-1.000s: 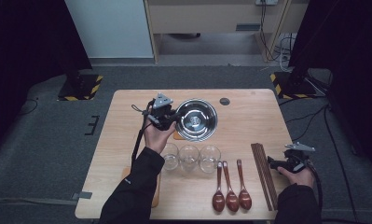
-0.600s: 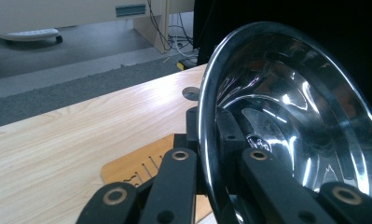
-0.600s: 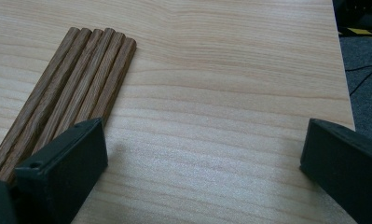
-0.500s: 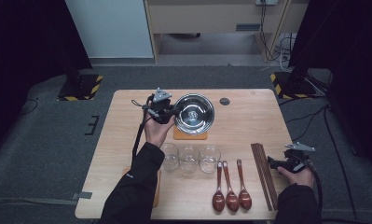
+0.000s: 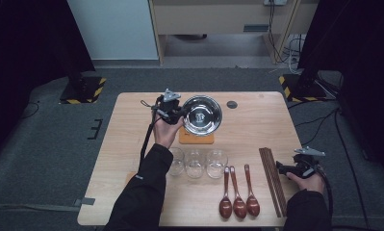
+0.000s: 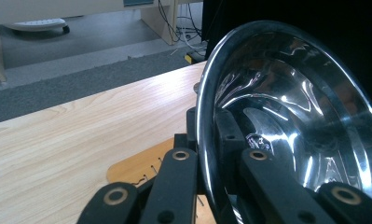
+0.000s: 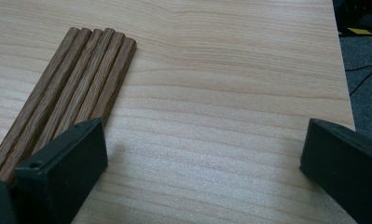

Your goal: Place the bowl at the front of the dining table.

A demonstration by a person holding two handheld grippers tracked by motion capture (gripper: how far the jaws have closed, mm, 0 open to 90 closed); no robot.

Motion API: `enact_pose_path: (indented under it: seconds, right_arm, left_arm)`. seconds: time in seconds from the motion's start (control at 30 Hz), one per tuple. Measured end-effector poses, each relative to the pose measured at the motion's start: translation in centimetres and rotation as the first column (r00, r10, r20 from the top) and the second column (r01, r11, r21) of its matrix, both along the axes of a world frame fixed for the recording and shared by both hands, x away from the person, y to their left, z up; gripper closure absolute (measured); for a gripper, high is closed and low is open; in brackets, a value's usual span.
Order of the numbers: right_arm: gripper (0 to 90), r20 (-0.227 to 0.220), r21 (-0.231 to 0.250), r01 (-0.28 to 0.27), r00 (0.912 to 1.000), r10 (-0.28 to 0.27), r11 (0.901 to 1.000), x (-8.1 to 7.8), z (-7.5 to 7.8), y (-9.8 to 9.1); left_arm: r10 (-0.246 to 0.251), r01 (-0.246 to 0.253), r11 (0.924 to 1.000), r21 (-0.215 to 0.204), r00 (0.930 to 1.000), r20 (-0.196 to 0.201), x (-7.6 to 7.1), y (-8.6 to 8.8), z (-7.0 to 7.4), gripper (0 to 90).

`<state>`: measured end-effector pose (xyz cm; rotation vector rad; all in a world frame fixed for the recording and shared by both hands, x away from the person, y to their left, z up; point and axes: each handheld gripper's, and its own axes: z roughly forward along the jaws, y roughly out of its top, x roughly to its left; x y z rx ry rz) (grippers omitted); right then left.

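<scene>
The left tongs point(image 5: 176, 111) are clamped on the near-left rim of the round, shiny steel bowl point(image 5: 202, 114), which tilts above the orange wooden trivet point(image 5: 196, 137) at the counter's point(image 5: 132, 144) far middle. The trivet lies just beneath and toward the person. The right tongs point(image 5: 282, 168) gape wide, holding nothing, beside the bundle of brown wooden chopsticks point(image 5: 272, 179).

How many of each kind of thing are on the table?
Shiny metal bowl: 1
Orange mat: 1
Clear glasses: 3
Brown spoons: 3
Wooden sticks: 5
Small dark round thing: 1
Total: 14
</scene>
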<state>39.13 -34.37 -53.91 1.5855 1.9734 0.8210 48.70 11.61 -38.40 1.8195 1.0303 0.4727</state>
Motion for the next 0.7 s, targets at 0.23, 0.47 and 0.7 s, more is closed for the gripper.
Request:
enact_pose_path:
  seconds: [0.23,0.47,0.7]
  right_arm:
    - [0.5,0.0,0.0,0.0,1.0,0.0,1.0,0.0,0.0,0.0]
    - [0.5,0.0,0.0,0.0,1.0,0.0,1.0,0.0,0.0,0.0]
    - [0.5,0.0,-0.001,-0.001,1.0,0.001,1.0,0.0,0.0,0.0]
  left_arm:
    - [0.012,-0.012,0.9999,0.004,0.9999,-0.007,0.8,-0.3,-0.1,86.8]
    - [0.016,-0.016,0.9998,0.012,0.9998,-0.011,1.5,-0.6,-0.2,86.8]
    - [0.026,-0.025,0.9994,0.022,0.9993,-0.026,2.2,-0.8,-0.5,86.8]
